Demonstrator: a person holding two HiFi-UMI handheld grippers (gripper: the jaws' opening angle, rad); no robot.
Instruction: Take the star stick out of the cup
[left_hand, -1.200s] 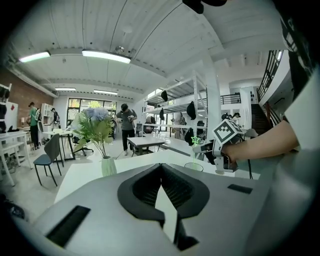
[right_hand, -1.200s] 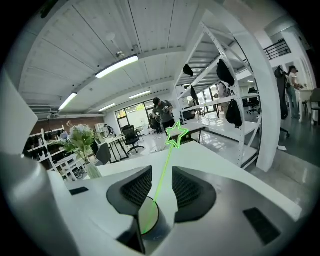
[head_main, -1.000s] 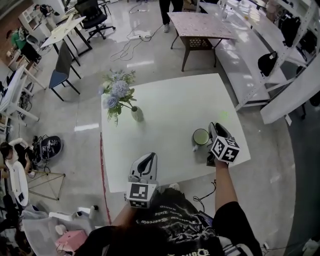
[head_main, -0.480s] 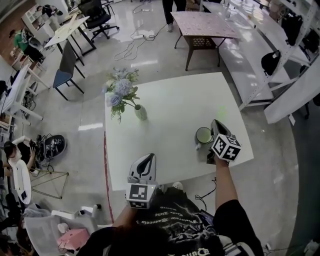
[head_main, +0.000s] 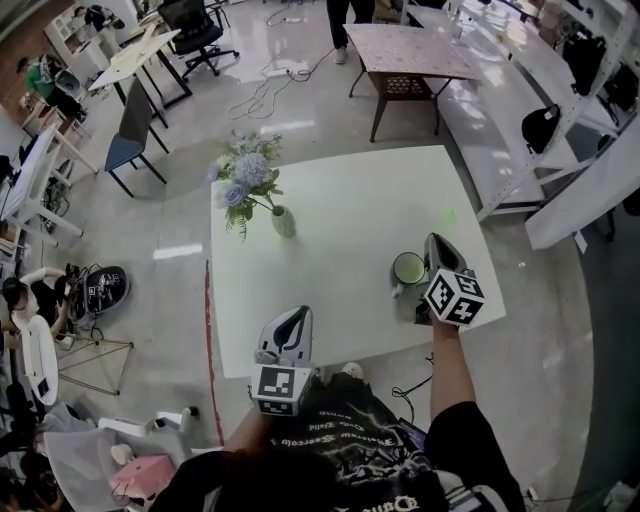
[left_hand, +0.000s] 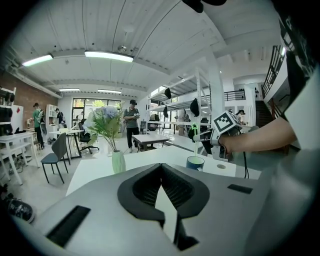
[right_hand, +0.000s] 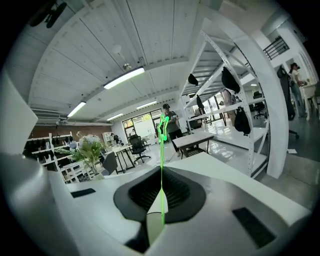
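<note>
Left gripper (head_main: 296, 316): at the table's near edge, well left of the cup; jaws pressed together with nothing between them.
Right gripper (head_main: 433, 243): just right of the cup and above it. Its jaws have just been closing and now clench the stick.
Stick (right_hand: 161, 150): thin and green, upright between the right jaws, with its star on top, higher than the cup. In the left gripper view its lower end reaches down to the cup's mouth. Whether it has cleared the rim I cannot tell.
Cup (head_main: 407, 269): upright on the table, green inside, with its handle on the near left.
Vase (head_main: 284, 222): left of the cup and beyond it, well apart, holding blue and white flowers.
Table (head_main: 340, 190): white; it bears cup and vase.
Far table (head_main: 405, 48): well beyond the cup, across the floor.
</note>
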